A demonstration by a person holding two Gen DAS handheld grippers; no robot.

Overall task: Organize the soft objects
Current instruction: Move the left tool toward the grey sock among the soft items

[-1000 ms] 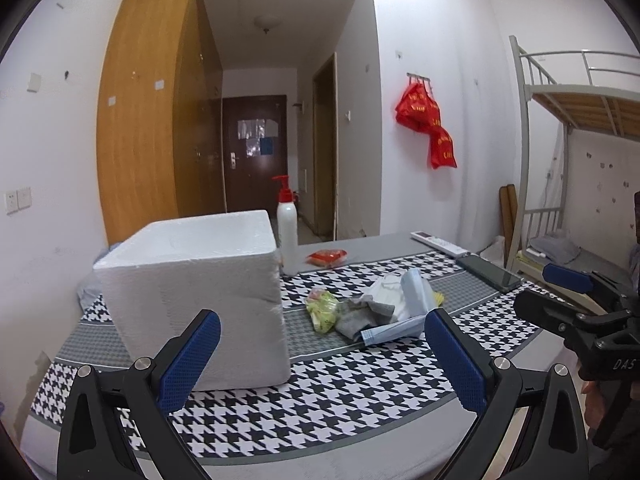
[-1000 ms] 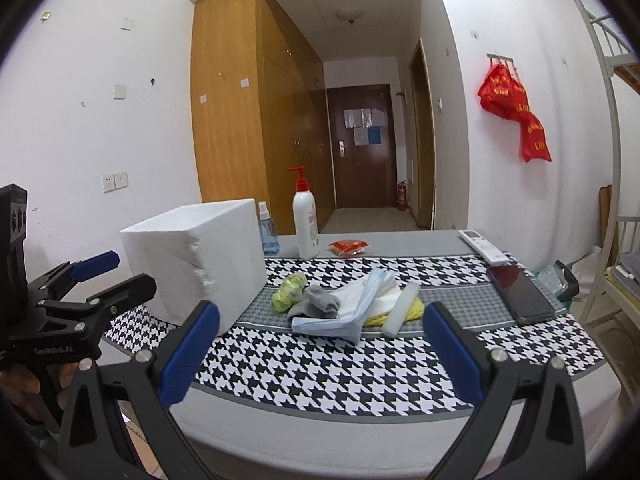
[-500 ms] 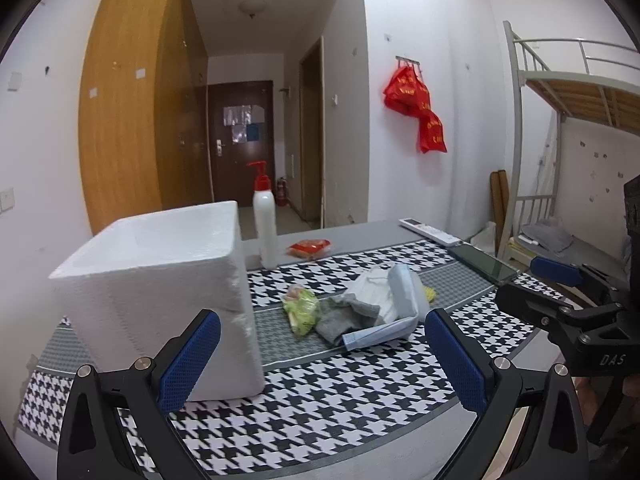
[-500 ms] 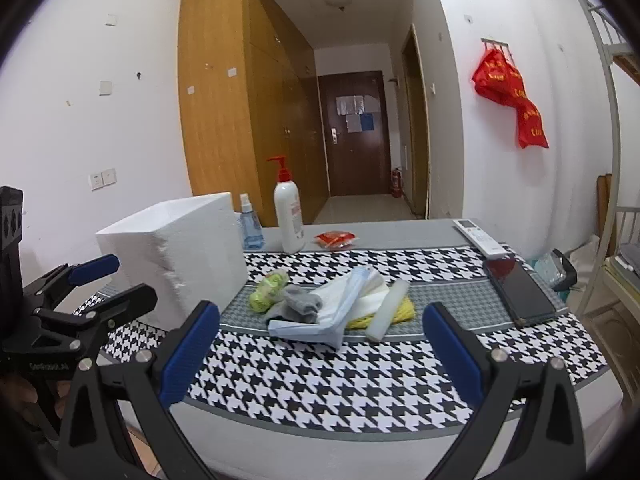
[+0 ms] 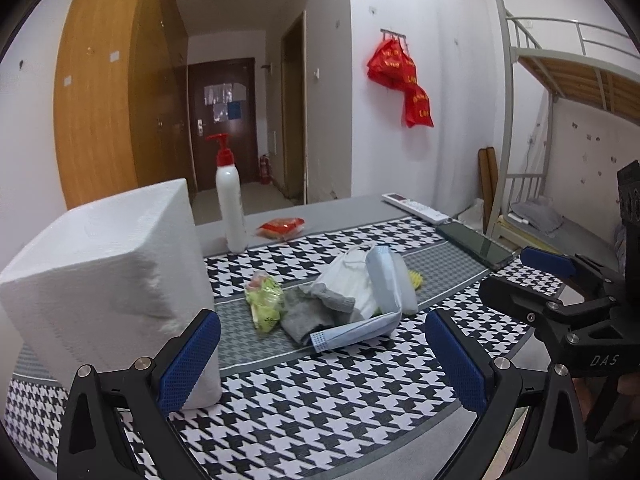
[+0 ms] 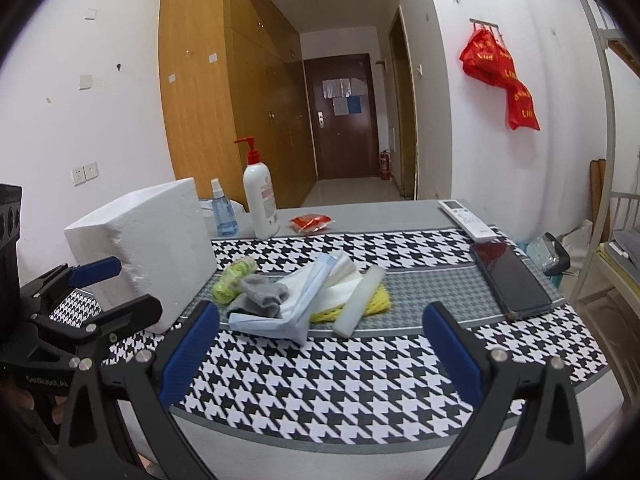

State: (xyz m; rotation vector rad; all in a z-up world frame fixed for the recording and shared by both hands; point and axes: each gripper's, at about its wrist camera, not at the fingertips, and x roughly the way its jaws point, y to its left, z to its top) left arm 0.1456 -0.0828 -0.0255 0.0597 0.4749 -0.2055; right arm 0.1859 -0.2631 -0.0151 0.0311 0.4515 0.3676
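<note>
The foam box (image 5: 104, 280) hides its inside; the soft pile (image 6: 296, 296) lies beside it on the table (image 6: 360, 376). Both the left claw (image 5: 320, 360) and right claw (image 6: 320, 352) gape wide, empty, now nearer.

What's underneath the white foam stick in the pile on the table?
A yellow mesh piece pokes out beneath the white foam stick, beside white cloth. How far it extends underneath is hidden.

Readable lettering is sparse.

- "DAS": white letters on the black body of the right gripper (image 5: 552, 280), seen from the left wrist view.
- "GenRobot.AI" (partly legible): on the left gripper (image 6: 108, 292) body, in the right wrist view.
- Red bags (image 6: 502, 76) on the wall: yellow characters, too small to read.
- Pump bottle (image 6: 260, 196) label: print unreadable.
</note>
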